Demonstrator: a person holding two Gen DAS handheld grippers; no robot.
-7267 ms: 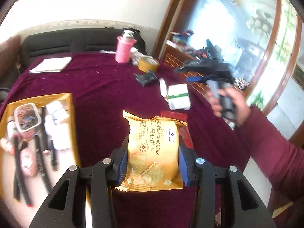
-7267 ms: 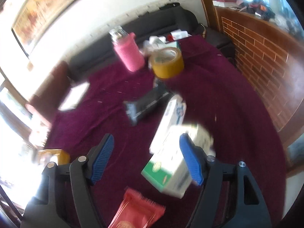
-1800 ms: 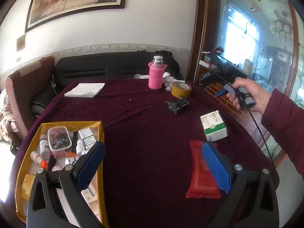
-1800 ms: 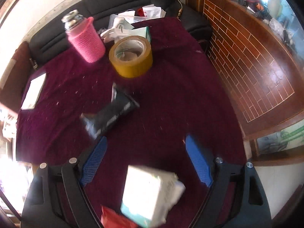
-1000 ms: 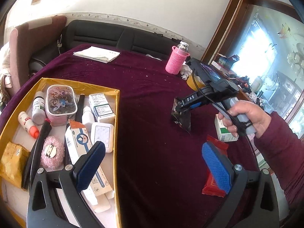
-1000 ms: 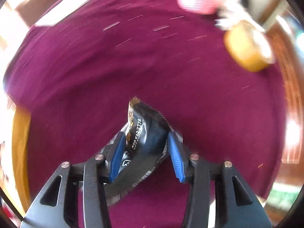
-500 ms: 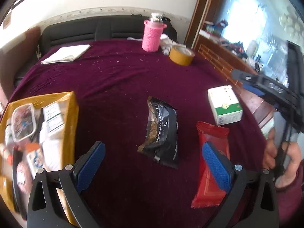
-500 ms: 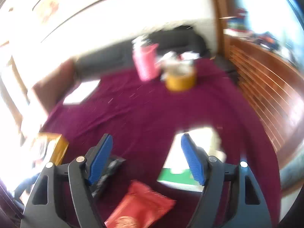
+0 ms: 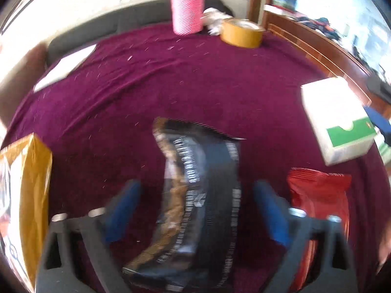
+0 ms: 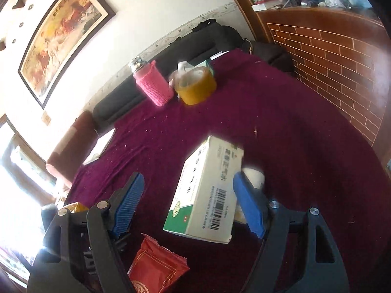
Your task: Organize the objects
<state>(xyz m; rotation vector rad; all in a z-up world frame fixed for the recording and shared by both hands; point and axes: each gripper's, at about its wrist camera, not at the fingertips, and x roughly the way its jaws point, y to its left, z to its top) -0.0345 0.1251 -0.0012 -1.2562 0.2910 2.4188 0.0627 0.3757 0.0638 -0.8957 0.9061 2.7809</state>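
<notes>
Black packet [image 9: 200, 200] between closing left gripper [image 9: 195, 207] pads (seemingly untouched).

No legible text: blurred white lettering on the black packet [image 9: 195, 195]; unreadable print and barcode on the white-green box [image 10: 207, 195].

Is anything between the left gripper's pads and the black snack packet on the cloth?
Nothing visible. The black snack packet lies between the pads of the left gripper, whose jaws are closing, with only bare maroon tablecloth in the gaps. The red packet lies outside.
</notes>
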